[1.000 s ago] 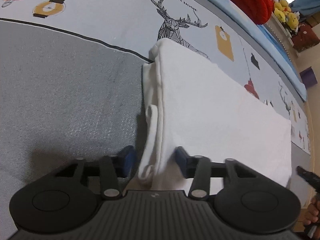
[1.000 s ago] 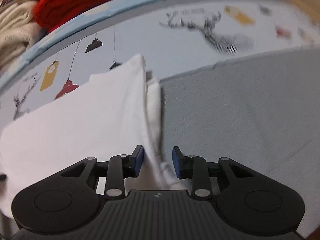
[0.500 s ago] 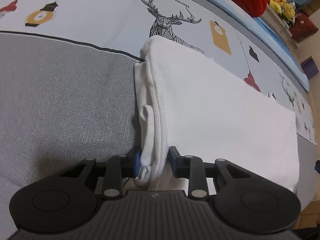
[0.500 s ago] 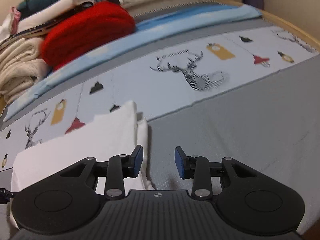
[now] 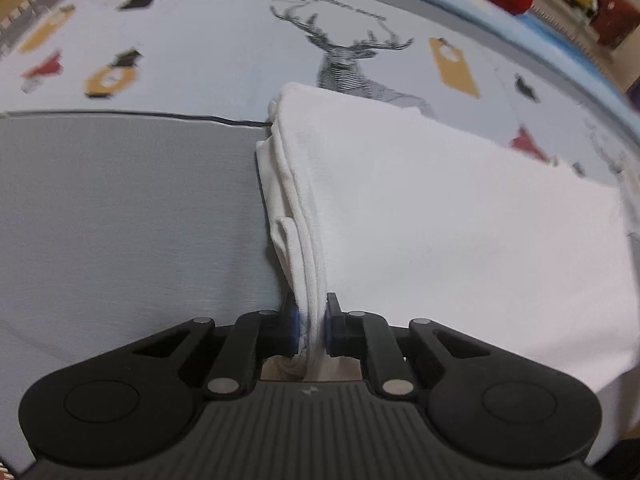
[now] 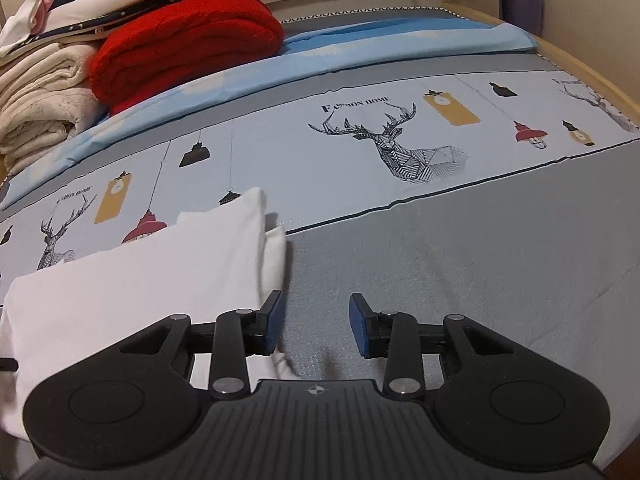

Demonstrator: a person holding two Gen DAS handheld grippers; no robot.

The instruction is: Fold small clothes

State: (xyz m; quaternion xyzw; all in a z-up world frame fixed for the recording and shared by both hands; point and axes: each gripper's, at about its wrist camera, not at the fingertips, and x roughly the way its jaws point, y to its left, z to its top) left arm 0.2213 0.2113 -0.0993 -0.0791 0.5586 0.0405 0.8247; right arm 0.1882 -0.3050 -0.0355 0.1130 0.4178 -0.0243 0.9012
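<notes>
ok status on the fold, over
Left hand-held gripper closing on white garment's layered edge. Right hand-held gripper open, empty, over grey bedsheet. Nothing in the way.

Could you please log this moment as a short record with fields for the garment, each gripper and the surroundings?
garment: white garment, folded, lying flat on the bedsheet
left gripper: jaws closing on the garment's layered edge, which sits between the pads
right gripper: open, nothing between the jaws, over bare sheet beside the garment's edge
sheet: grey band near, pale band with a deer print beyond
background: red blanket and cream blanket stacked at the far side
</notes>
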